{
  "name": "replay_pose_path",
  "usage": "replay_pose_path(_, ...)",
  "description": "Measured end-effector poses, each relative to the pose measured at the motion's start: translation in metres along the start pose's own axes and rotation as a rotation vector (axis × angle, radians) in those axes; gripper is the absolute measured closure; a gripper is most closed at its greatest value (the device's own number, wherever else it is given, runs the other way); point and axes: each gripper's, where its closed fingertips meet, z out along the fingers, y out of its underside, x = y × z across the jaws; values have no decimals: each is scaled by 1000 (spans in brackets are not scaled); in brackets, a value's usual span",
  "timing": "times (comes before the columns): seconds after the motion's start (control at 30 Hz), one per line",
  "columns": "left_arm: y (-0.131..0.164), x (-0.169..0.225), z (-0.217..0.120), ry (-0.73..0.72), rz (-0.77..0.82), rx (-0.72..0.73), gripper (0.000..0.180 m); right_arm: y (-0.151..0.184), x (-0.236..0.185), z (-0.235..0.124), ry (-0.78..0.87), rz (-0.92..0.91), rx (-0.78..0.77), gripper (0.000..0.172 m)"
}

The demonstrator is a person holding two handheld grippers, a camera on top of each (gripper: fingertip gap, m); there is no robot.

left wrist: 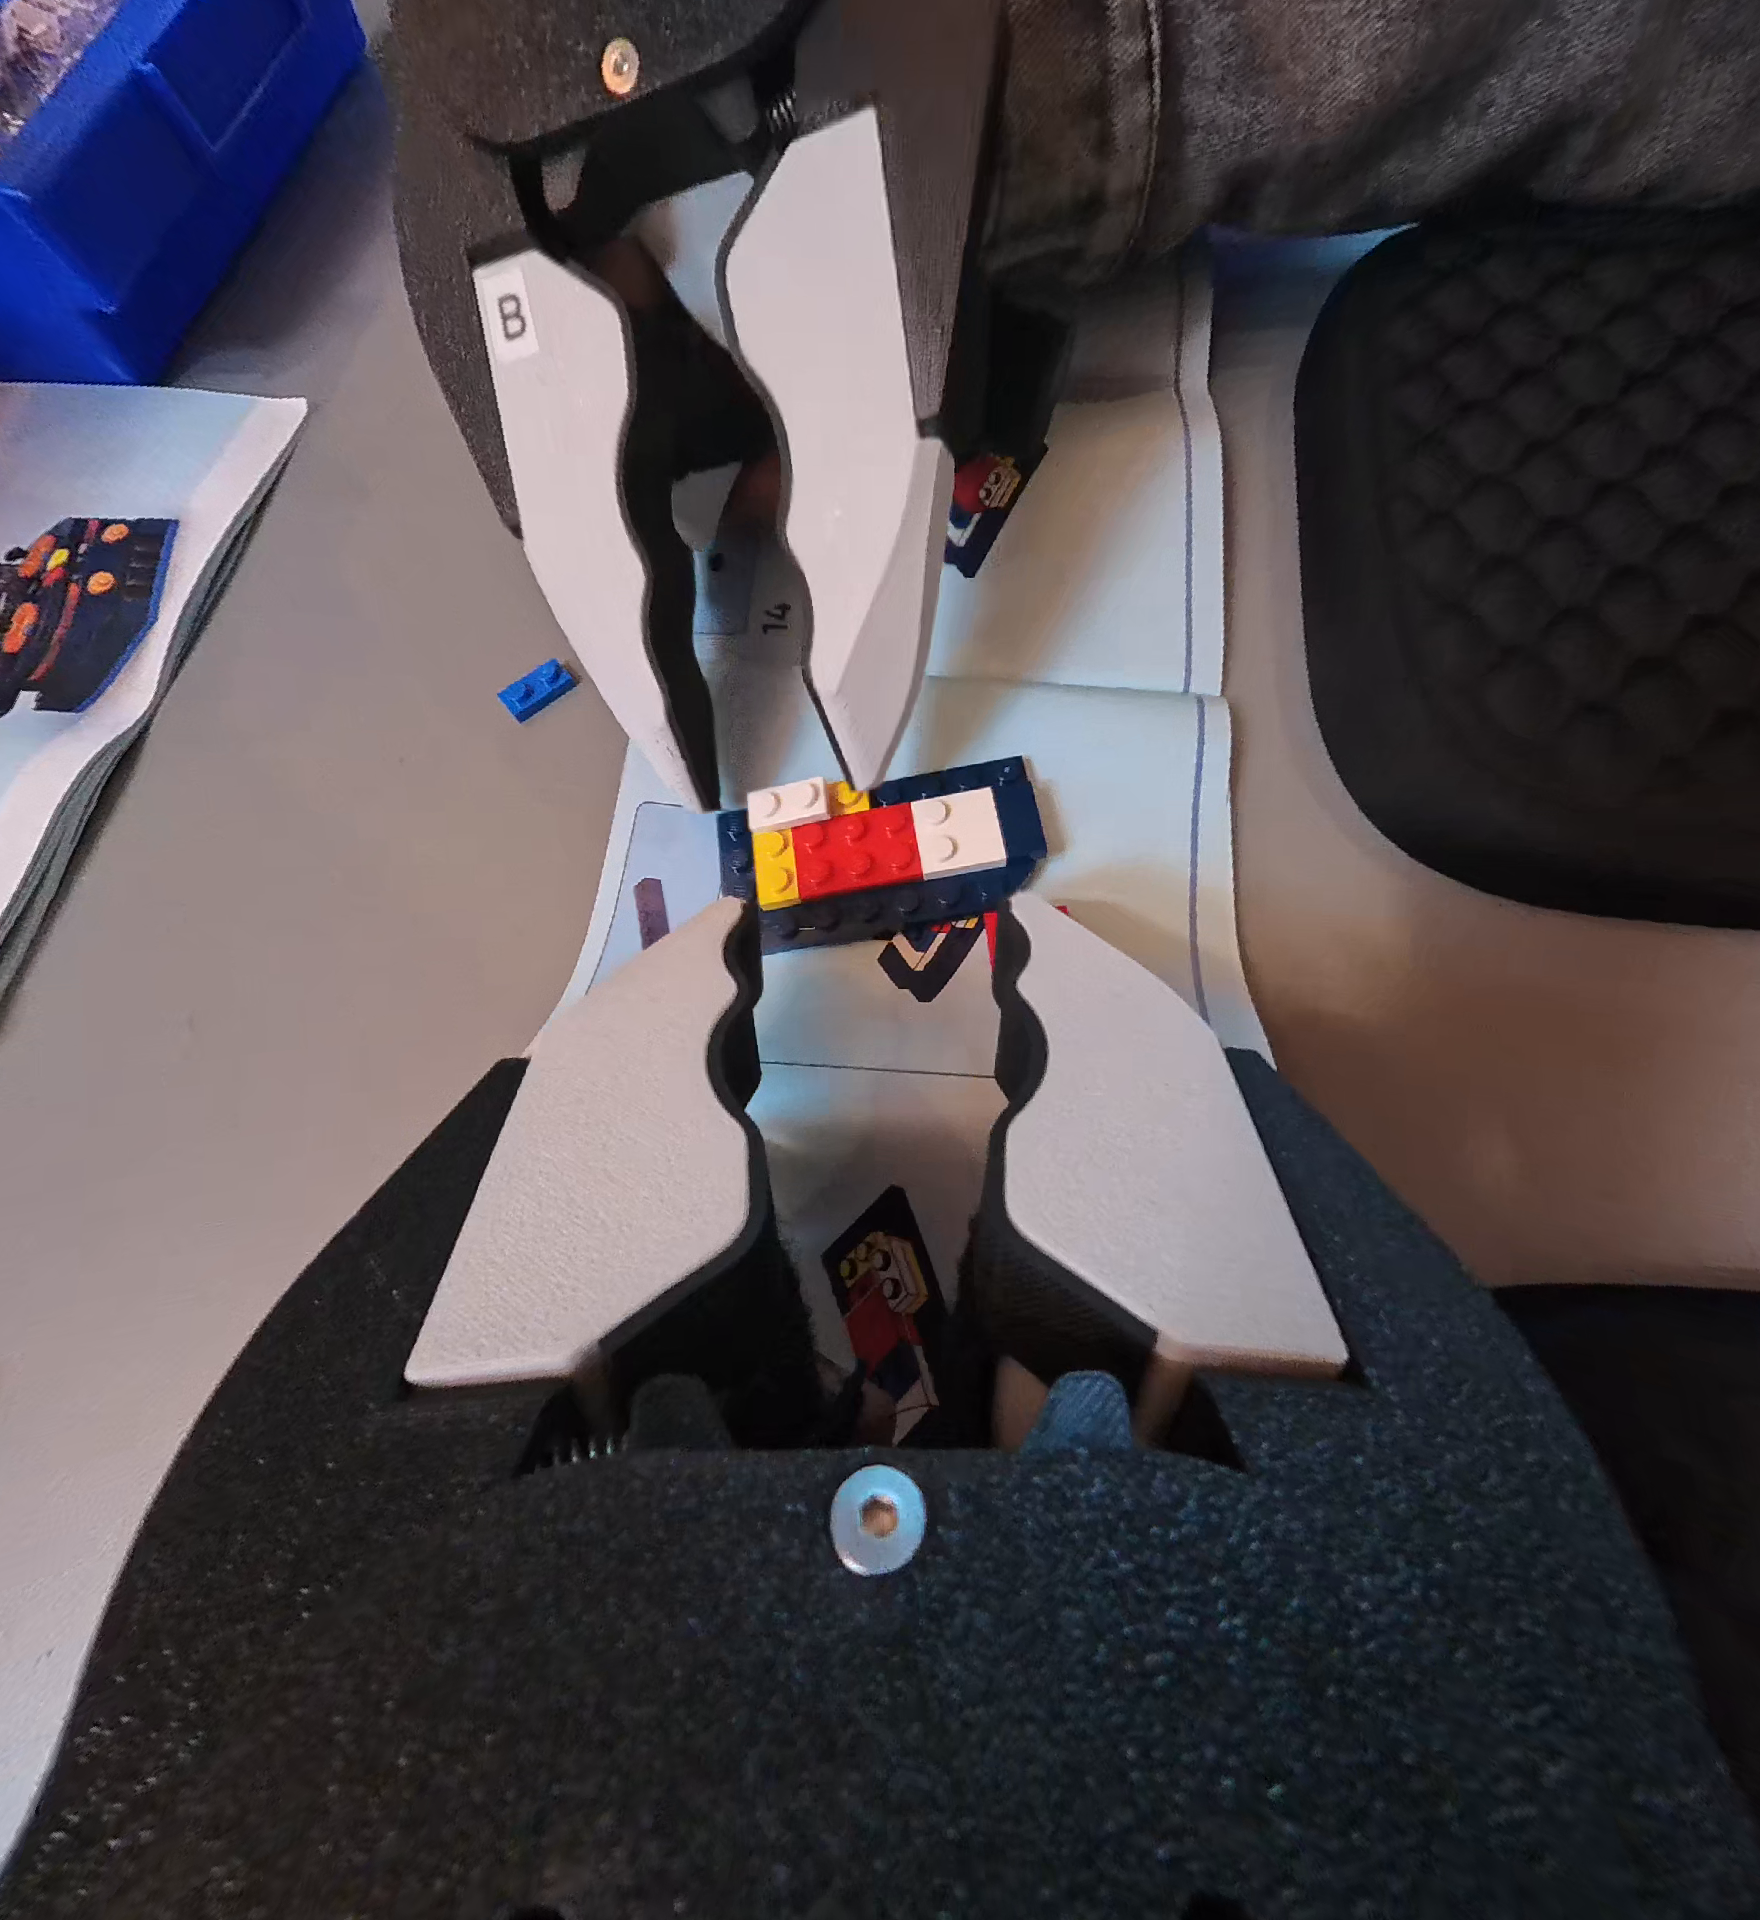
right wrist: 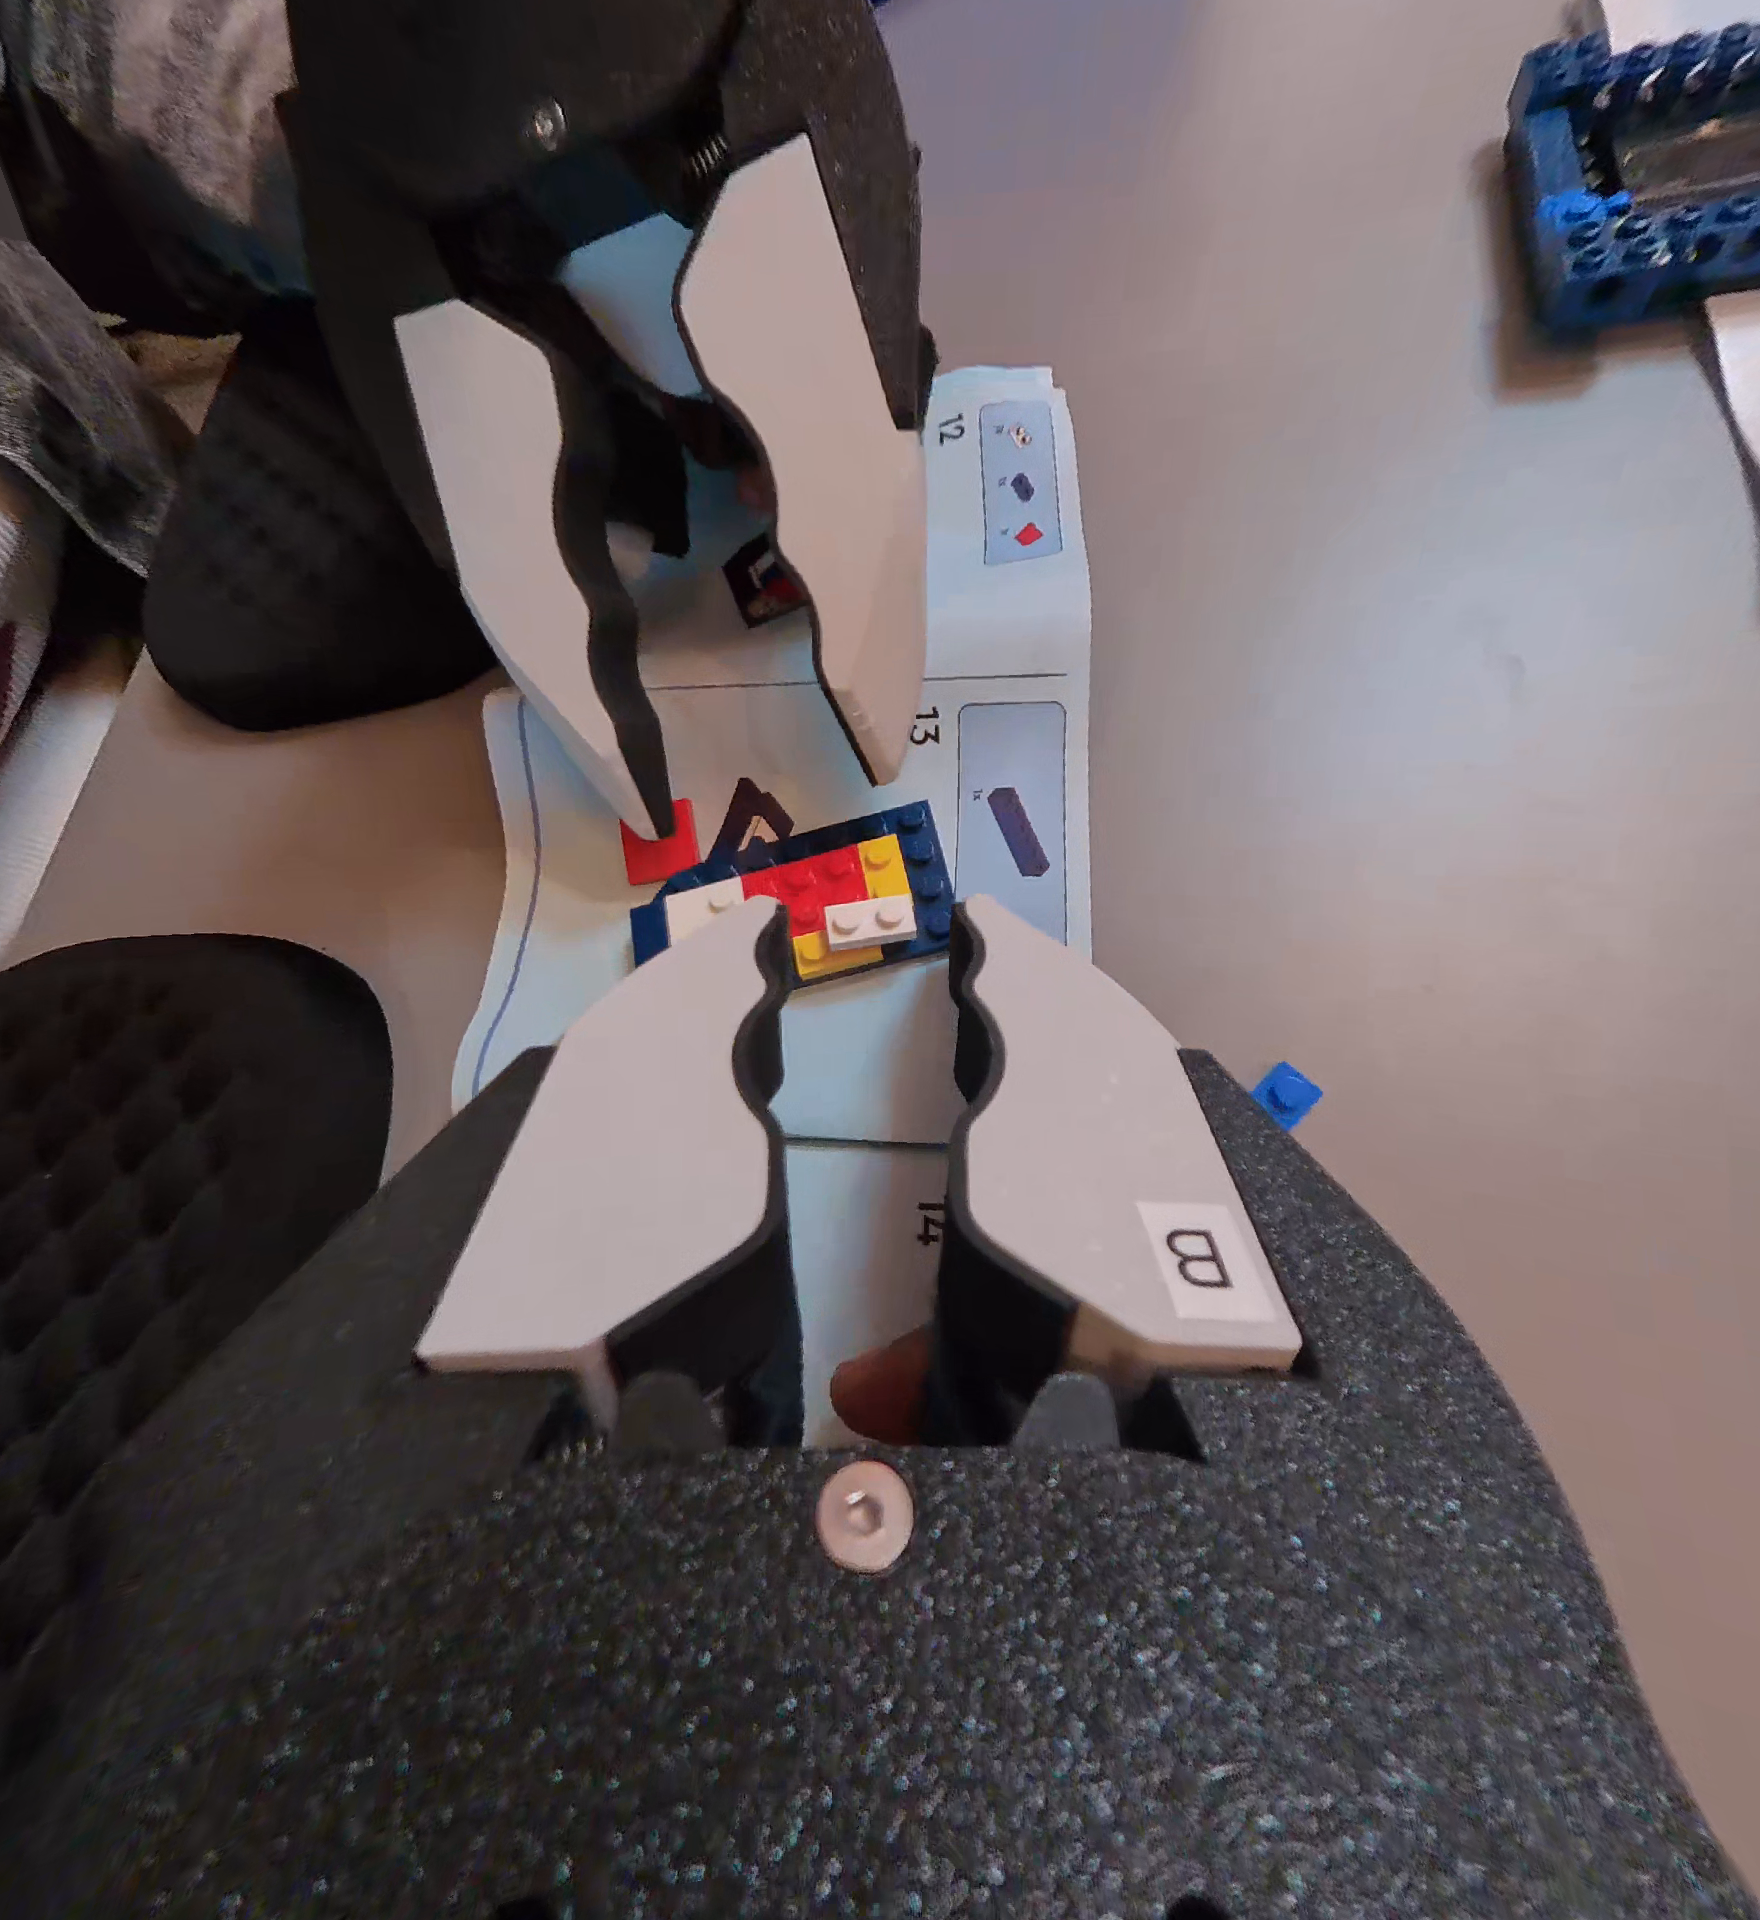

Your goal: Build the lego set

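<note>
Two hand-held tongs face each other over a small brick build [left wrist: 881, 847] lying on an open instruction booklet [left wrist: 1094, 623] on a grey table [left wrist: 356, 935]. The build, at the centre of both views, is a dark blue plate carrying red, yellow and white bricks.

The left tongs [left wrist: 876, 920], at the bottom of the left wrist view, are spread and pinch nothing, their tips just beside the build's near edge. The right tongs [right wrist: 865, 920] are also spread and bare, their tips on either side of a small white plate [right wrist: 871, 923] on the build, not pressing it.

A loose blue brick [left wrist: 538, 689] lies on the table at centre left. A blue bin [left wrist: 117, 177] sits upper left, a second booklet [left wrist: 76, 644] on the left.
</note>
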Motion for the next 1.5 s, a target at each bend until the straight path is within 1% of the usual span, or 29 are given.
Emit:
replay_pose_path(0.2, 1, 0, 0, -1, 6, -6, 138, 2, 0, 3, -12, 18, -22, 145)
replay_pose_path(0.37, 2, 0, 0, -2, 7, -13, 138, 2, -3, 3, -19, -13, -22, 153)
replay_pose_path(0.73, 6, 0, 3, -11, 18, -44, 138, -1, -12, 1, -42, -78, 7, 157)
replay_pose_path(1.5, 7, 1, 4, -9, 20, -52, 139, 0, -12, 3, -25, -121, -5, 162)
